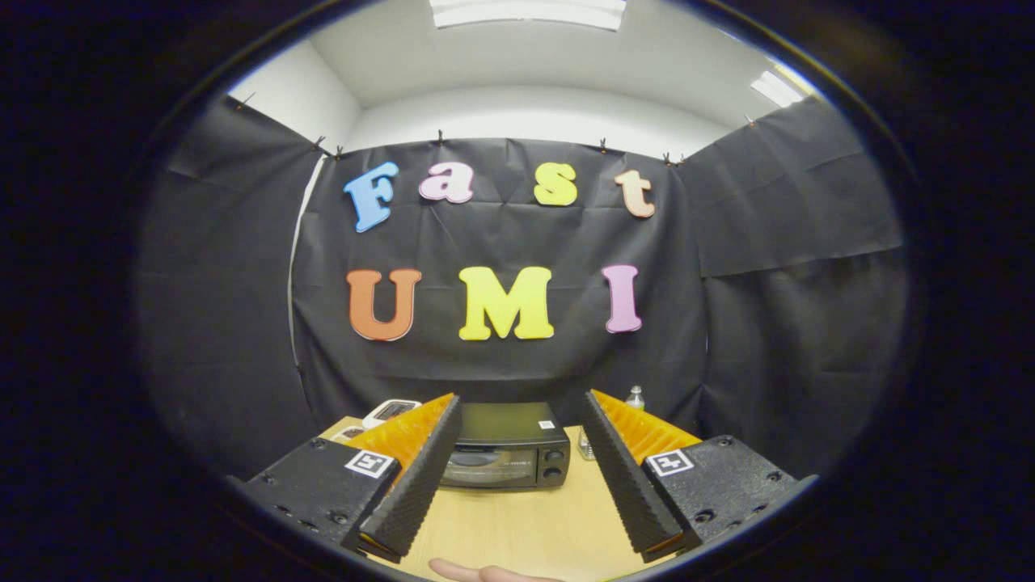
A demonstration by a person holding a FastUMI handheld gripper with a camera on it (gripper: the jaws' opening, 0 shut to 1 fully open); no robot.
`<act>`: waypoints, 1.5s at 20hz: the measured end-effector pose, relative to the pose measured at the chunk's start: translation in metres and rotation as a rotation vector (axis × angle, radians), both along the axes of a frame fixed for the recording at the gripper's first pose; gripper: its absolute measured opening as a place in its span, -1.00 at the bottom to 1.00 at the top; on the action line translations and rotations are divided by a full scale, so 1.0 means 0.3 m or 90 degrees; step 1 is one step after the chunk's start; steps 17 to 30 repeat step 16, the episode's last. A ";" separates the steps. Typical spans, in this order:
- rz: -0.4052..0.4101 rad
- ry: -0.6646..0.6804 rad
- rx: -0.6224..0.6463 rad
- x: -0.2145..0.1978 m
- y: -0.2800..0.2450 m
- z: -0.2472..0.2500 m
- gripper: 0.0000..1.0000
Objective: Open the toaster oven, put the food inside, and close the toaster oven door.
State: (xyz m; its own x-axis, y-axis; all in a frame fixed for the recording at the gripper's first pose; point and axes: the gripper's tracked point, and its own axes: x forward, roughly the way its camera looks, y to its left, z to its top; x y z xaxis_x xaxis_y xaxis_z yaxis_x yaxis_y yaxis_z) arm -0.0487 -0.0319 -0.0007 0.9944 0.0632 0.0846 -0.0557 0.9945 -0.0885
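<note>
- Your hand-held gripper (517, 465) sits at the bottom of the frame with its two fingers spread wide, holding nothing; each finger (420, 477) shows a ribbed, wedge-shaped pad, and each finger's blocky mount carries a small square marker.
- At the very bottom centre, a fingertip of a person's hand (485, 572) rests on the bench between the fingers.
- Under you is a pale, smooth wood-grain bench (517, 525), bare in the stretch between the fingers.
- You have the toaster oven (508, 446) beyond the fingers, at lower centre: a dark boxy shape with its glass door shut, two round knobs on its right side and a small sticker on top.
- Behind the left finger, at lower left, lies a white object (388, 410), mostly hidden.
- Behind the right finger stands a clear bottle (635, 398) with a pale cap.
- Around you hangs creased black cloth clipped along its top edge; above it are white walls and ceiling with bright light panels (530, 11) at the upper centre.
</note>
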 end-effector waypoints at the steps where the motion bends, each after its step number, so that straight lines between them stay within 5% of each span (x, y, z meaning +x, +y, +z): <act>1: 0.002 0.002 -0.001 0.005 -0.004 -0.005 0.96; 30: 0.026 0.003 -0.012 -0.028 -0.020 -0.033 0.96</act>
